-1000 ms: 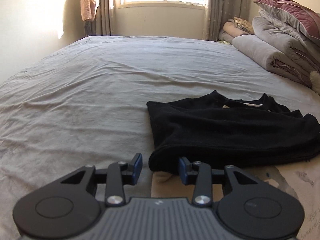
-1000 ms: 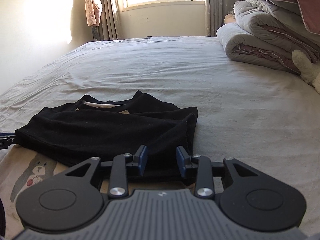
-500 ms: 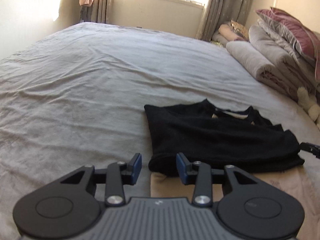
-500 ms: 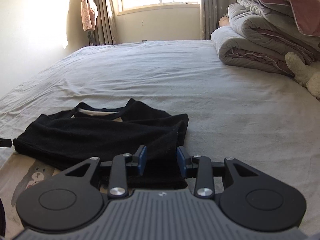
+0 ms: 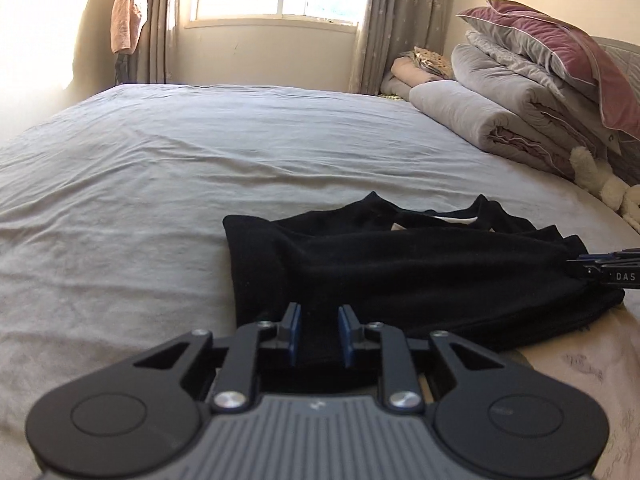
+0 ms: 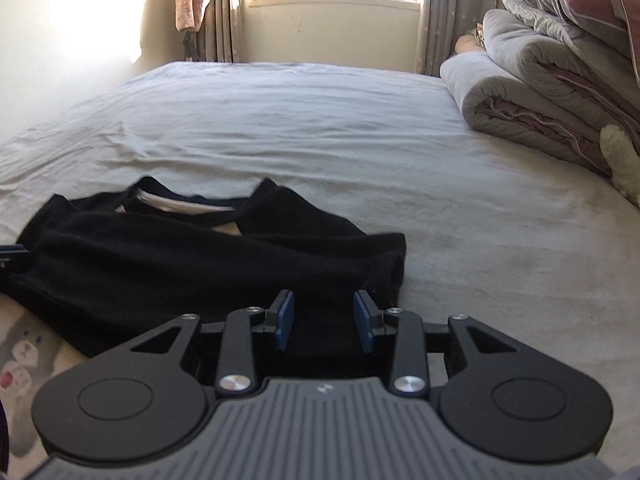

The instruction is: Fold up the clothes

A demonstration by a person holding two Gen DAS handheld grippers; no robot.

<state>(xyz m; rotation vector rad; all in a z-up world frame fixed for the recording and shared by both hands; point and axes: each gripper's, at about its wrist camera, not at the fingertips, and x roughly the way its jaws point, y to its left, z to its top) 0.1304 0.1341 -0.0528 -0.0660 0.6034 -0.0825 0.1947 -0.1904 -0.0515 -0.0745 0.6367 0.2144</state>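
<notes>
Bedding is covering the wide bed (image 5: pixel 168 168) in grey, with rolled quilts (image 6: pixel 532 92) stacking along its right side. Lying across the near part of the bed is the black garment (image 5: pixel 400 264), folded over a pale printed cloth (image 6: pixel 24 356). At the garment's near left corner the left gripper (image 5: pixel 319 334) is sitting with jaws parted around dark fabric, not pinching it. At the near right corner the right gripper (image 6: pixel 324 326) is sitting likewise, jaws apart over the hem.
</notes>
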